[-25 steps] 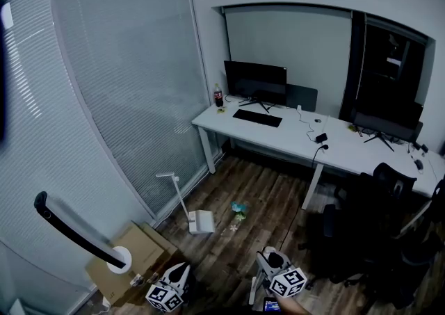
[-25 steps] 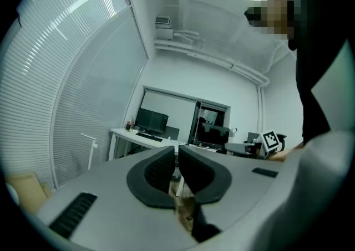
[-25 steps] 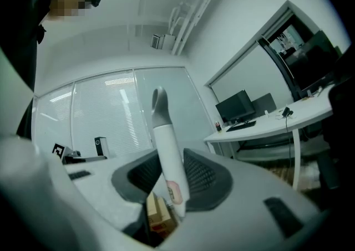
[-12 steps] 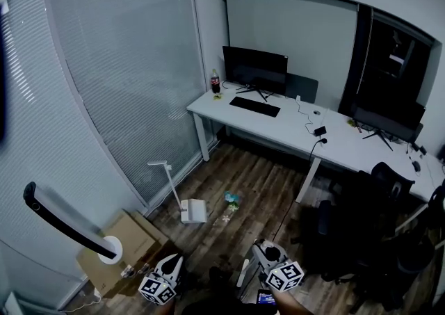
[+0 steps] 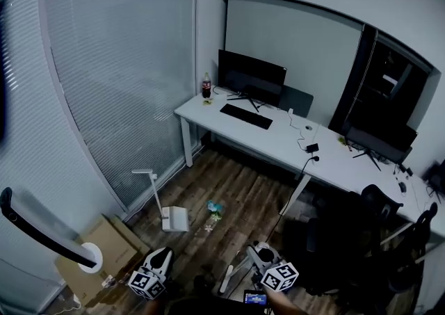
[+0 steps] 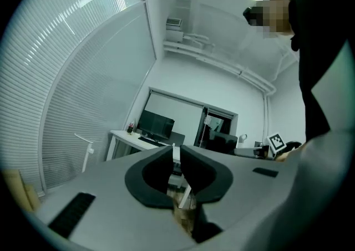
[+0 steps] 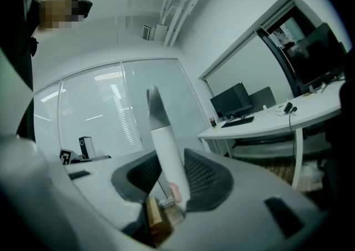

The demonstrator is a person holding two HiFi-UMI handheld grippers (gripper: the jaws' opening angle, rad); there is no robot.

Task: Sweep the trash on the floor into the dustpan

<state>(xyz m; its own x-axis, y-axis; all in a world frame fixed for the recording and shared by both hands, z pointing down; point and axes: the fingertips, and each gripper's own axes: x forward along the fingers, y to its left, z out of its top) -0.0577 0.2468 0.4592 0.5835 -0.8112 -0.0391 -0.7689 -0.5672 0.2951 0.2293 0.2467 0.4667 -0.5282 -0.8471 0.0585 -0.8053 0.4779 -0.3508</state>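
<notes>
One narrow, empty gap shows between the jaws of the left gripper (image 6: 176,154), which have just been opening. The right gripper (image 7: 169,168) clamps a white handle (image 7: 162,133). Trash (image 5: 215,208) lies on the floor (image 5: 243,192) near the standing dustpan (image 5: 174,219).

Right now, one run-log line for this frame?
left gripper: empty, jaws just opening, narrow gap | right gripper: shut on broom handle | dustpan: standing on floor | trash: beside it, unswept
</notes>
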